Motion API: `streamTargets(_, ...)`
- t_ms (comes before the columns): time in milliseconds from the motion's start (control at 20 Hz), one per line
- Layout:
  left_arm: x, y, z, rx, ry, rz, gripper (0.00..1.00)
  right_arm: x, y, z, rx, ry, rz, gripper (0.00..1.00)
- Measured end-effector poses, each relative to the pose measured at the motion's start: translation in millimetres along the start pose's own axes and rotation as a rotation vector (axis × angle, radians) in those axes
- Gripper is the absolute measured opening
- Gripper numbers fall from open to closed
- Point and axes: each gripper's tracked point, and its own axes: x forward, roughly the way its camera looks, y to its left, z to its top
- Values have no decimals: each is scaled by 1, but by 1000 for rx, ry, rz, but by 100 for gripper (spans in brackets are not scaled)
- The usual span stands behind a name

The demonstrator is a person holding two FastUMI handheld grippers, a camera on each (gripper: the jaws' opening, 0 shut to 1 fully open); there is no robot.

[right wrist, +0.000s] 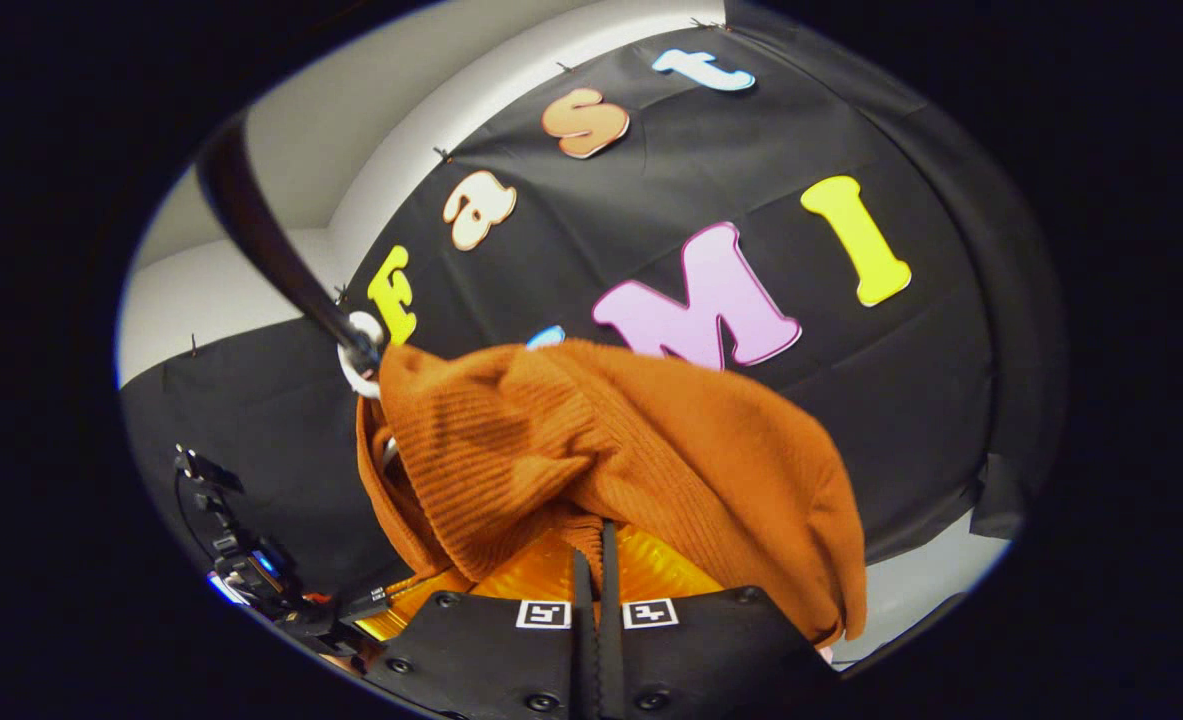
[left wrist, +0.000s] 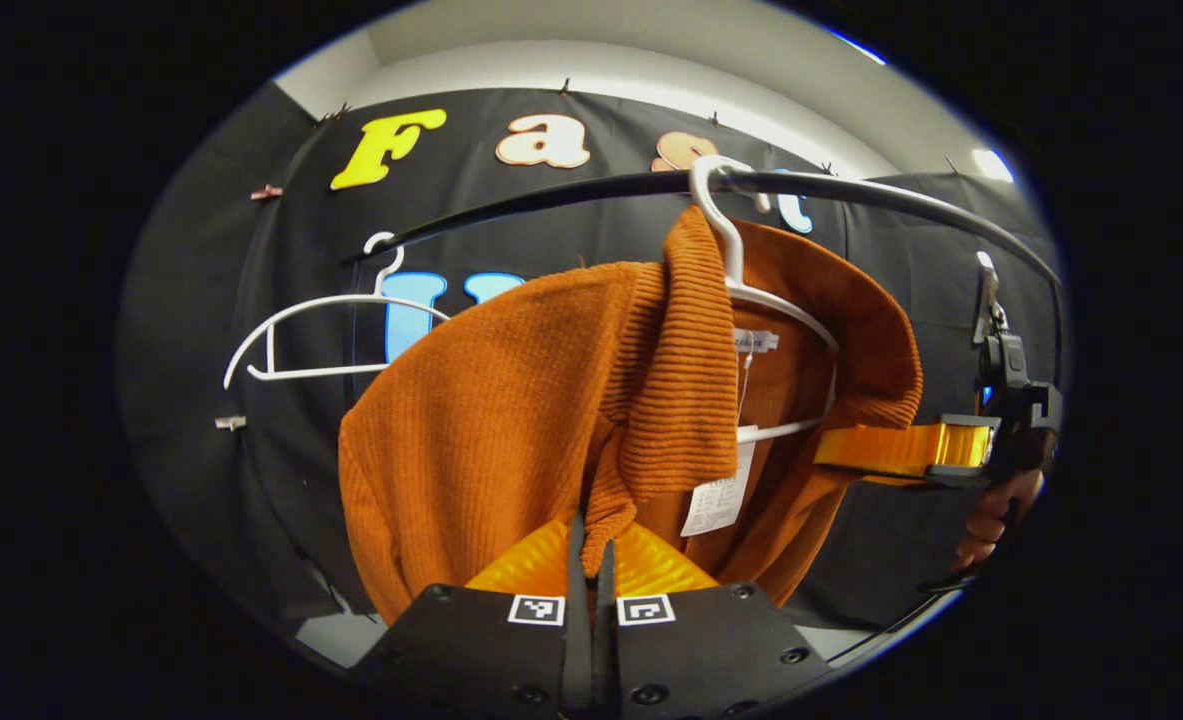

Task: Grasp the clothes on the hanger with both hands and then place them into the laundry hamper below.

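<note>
Both grasps made: left gripper [left wrist: 591,545] and right gripper [right wrist: 591,550] pinch orange sweater [left wrist: 511,400] ahead. Sweater on white hanger [left wrist: 741,280]; unhooking, hamper placement remain.

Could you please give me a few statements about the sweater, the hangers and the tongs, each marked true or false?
1. The orange sweater hangs from a white hanger on the black rail. True.
2. The left tongs are wide open. False: they pinch the sweater's edge.
3. A second hanger on the rail is bare. True.
4. The sweater is blue. False: it is orange.
5. The right tongs grip the sweater. True.
</note>
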Motion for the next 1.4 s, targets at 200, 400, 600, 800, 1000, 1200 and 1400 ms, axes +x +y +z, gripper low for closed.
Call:
streamTargets(200,-4,16,27,15,-23,40,5,-2,-13,53,-54,-126,-51,4)
streamTargets(400,-9,32,58,3,-66,59,5,5,-22,98,-78,-205,-84,4)
streamTargets(600,-8,46,85,46,-92,78,5,10,-38,139,-139,-287,-124,4)
streamTargets(800,-13,46,113,86,-124,64,5,14,-70,171,-229,-332,-211,4)
streamTargets(1000,-10,47,130,105,-140,50,4,31,-111,164,-192,-294,-276,4)
streamTargets(1200,-8,69,129,121,-127,81,4,50,-125,108,-188,-169,-270,4)
streamTargets(1400,-13,108,122,89,-123,144,4,57,-122,66,-79,-113,-205,4)
